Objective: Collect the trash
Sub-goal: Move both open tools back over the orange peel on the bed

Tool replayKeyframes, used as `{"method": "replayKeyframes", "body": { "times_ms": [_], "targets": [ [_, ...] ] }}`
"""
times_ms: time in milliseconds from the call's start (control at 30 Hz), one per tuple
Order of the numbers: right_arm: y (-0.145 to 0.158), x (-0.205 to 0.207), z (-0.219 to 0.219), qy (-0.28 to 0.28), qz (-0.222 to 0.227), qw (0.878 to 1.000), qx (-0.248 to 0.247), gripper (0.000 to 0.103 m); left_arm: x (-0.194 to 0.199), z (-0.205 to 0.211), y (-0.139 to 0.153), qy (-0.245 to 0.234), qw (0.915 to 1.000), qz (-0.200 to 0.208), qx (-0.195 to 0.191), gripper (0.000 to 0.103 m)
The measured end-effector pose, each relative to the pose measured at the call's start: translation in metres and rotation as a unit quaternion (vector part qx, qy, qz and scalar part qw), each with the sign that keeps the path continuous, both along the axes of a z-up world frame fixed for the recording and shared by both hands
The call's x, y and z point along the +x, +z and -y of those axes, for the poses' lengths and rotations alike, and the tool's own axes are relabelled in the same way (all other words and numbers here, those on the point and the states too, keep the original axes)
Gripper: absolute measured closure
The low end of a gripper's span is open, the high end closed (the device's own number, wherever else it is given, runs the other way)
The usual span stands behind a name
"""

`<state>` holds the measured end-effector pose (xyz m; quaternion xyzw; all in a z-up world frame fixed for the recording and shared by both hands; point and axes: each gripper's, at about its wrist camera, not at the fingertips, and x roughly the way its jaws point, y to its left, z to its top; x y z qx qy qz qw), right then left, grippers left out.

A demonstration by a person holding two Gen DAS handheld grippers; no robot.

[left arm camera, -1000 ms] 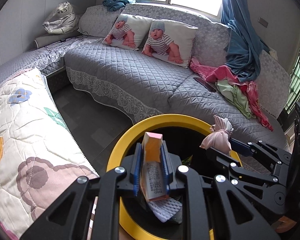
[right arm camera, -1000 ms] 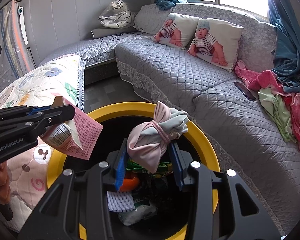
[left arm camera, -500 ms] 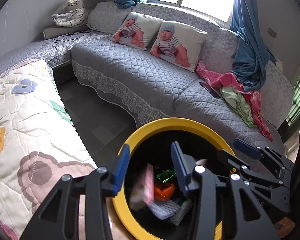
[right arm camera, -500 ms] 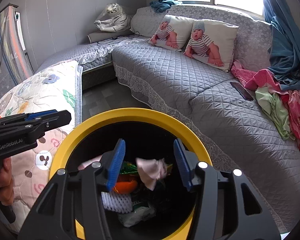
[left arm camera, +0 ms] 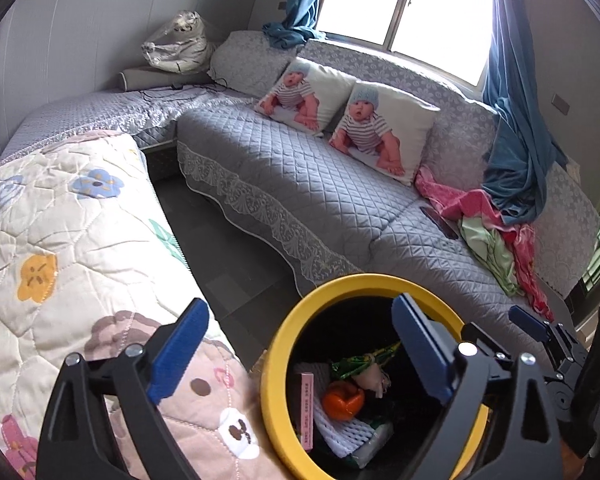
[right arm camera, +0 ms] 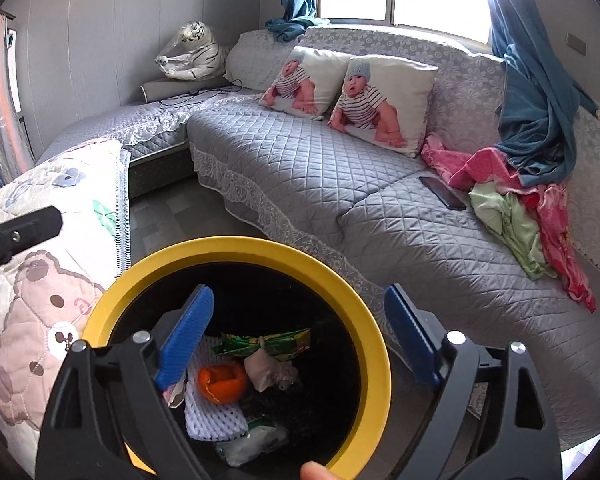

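Observation:
A black trash bin with a yellow rim (left arm camera: 284, 332) (right arm camera: 236, 246) stands below both grippers. Inside lie a pink carton (left arm camera: 307, 408), an orange peel (left arm camera: 343, 400) (right arm camera: 222, 382), a pinkish cloth bundle (right arm camera: 268, 368), a green wrapper (right arm camera: 268, 340) and white foam netting (right arm camera: 212, 416). My left gripper (left arm camera: 300, 352) is wide open and empty over the bin's left rim. My right gripper (right arm camera: 298, 344) is wide open and empty above the bin's mouth. The right gripper's side also shows in the left wrist view (left arm camera: 540, 332).
A grey quilted sofa (left arm camera: 320, 196) with two baby-print pillows (left arm camera: 348, 120) runs behind the bin. Pink and green clothes (right arm camera: 512, 204) and a phone (right arm camera: 442, 192) lie on it. A flowered quilt (left arm camera: 60, 260) covers the surface at left. Dark floor (left arm camera: 228, 264) lies between.
Both grippers opened wide. The pink carton dropped from the left and the cloth bundle from the right into the bin, and both grippers have lifted a little.

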<state>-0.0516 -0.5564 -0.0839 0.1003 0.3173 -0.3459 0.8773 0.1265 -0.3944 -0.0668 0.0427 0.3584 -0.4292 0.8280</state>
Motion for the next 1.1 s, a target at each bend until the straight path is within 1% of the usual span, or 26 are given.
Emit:
{"method": "replayKeyframes", "body": {
  "times_ms": [67,100,200,333,400,467,567,667,800,933,1100],
  "targets": [
    [0.000,0.001,-0.003,-0.009,-0.001,1.000,-0.016,0.011,0.001,-0.008,0.003,0.009,0.9999,0.004,-0.006,0.010],
    [0.000,0.002,-0.003,-0.012,0.000,1.000,-0.022,0.011,0.003,-0.012,0.004,0.013,0.9999,0.006,-0.007,0.008],
    [-0.002,0.004,-0.006,-0.023,0.004,0.999,-0.034,0.008,0.007,-0.025,0.008,0.030,0.9994,0.011,-0.013,0.008],
    [0.000,0.007,-0.014,-0.030,0.015,0.998,-0.056,0.008,0.010,-0.043,0.013,0.057,0.9979,0.022,-0.020,0.008],
    [0.002,0.009,-0.020,-0.041,0.017,0.996,-0.081,0.008,0.012,-0.054,0.014,0.070,0.9970,0.024,-0.025,0.008],
    [0.005,0.012,-0.028,-0.046,0.021,0.994,-0.095,0.008,0.013,-0.066,0.016,0.083,0.9958,0.026,-0.030,0.008],
    [0.009,0.016,-0.038,-0.052,0.031,0.992,-0.108,0.008,0.011,-0.081,0.020,0.098,0.9934,0.052,-0.029,0.008],
    [0.012,0.022,-0.046,-0.052,0.036,0.992,-0.106,0.008,0.007,-0.099,0.025,0.110,0.9909,0.071,-0.029,0.008],
    [0.017,0.027,-0.060,-0.040,0.045,0.992,-0.111,0.008,0.007,-0.124,0.031,0.135,0.9869,0.082,-0.033,0.008],
    [0.022,0.033,-0.081,-0.014,0.058,0.992,-0.108,0.008,0.005,-0.150,0.036,0.165,0.9803,0.103,-0.030,0.008],
    [0.033,0.043,-0.116,0.011,0.081,0.990,-0.114,0.008,0.005,-0.182,0.035,0.201,0.9721,0.118,-0.031,0.008]
  ]
}}
